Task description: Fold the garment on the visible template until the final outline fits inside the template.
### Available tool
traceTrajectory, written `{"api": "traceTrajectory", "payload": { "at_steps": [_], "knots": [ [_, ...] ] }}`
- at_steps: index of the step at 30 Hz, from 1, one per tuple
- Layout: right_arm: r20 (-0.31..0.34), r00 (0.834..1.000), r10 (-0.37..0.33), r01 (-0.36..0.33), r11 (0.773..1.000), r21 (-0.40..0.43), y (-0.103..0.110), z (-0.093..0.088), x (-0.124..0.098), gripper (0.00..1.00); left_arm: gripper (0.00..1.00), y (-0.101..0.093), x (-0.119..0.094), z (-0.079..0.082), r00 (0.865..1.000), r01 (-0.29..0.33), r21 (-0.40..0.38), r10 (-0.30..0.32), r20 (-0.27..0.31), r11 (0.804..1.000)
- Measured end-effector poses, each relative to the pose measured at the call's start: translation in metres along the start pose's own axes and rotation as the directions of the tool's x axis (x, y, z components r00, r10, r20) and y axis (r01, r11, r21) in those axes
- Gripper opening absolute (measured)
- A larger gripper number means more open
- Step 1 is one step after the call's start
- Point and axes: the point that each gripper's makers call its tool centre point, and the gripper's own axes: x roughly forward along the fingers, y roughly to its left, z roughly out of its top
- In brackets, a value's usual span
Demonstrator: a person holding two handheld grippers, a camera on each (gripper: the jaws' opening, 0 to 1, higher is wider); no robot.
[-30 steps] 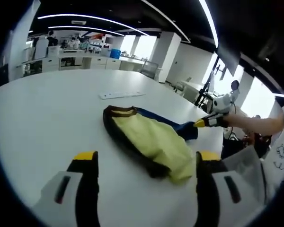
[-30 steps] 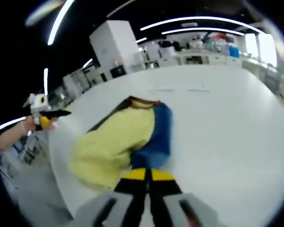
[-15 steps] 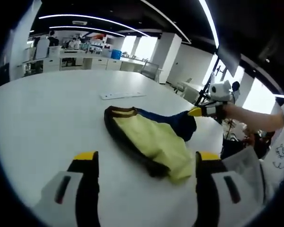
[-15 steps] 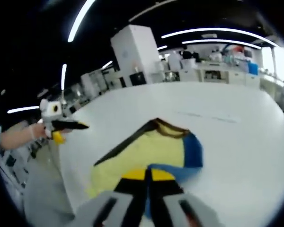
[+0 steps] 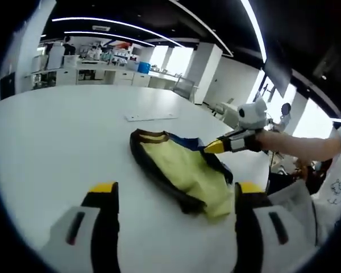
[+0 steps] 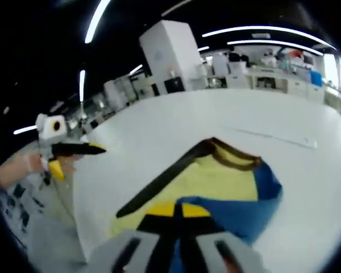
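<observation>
We see a yellow garment [image 5: 184, 173] with dark brown trim and a blue part lying crumpled on a big white table [image 5: 57, 136], toward the table's right edge in the left gripper view. Its brown collar faces the far side of the table.

Left gripper [image 5: 173, 196]: jaws spread wide, black with yellow tips, nothing between them, hovering over bare table just short of the garment. In the right gripper view this same gripper [image 6: 74, 156] shows at the left, held by a hand [image 6: 14, 168] off the table's edge, well apart from the garment; from that angle we cannot tell its jaw gap.

Right gripper [image 6: 173, 210]: jaws pressed together, yellow tips side by side, pinching the blue fabric of the garment [image 6: 216, 187] and holding that blue flap up over the yellow part. In the left gripper view the right gripper [image 5: 216, 146] comes in from the right with its yellow tip at the garment's blue edge, a bare forearm [image 5: 307, 147] behind it.

A thin white strip [image 5: 150, 117] lies flat on the table beyond the collar, apart from the garment. We cannot make out a template outline on the table. Background: white cabinets and counters [image 5: 96, 74], a white pillar [image 5: 207, 71], and long ceiling lights.
</observation>
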Motion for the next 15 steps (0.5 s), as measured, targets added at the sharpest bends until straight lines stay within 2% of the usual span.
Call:
{"api": "traceTrajectory", "payload": {
  "at_steps": [5, 15],
  "knots": [
    [-0.033, 0.999, 0.012, -0.012, 1.000, 0.002, 0.008, -0.010, 0.016, 0.00, 0.81, 0.003, -0.001, 0.001, 1.000, -0.002, -0.009, 0.003, 0.007, 1.000],
    [-0.062, 0.998, 0.013, -0.013, 1.000, 0.005, 0.015, -0.023, 0.023, 0.00, 0.81, 0.004, -0.002, 0.001, 1.000, -0.005, -0.011, 0.005, 0.008, 1.000]
  ]
}}
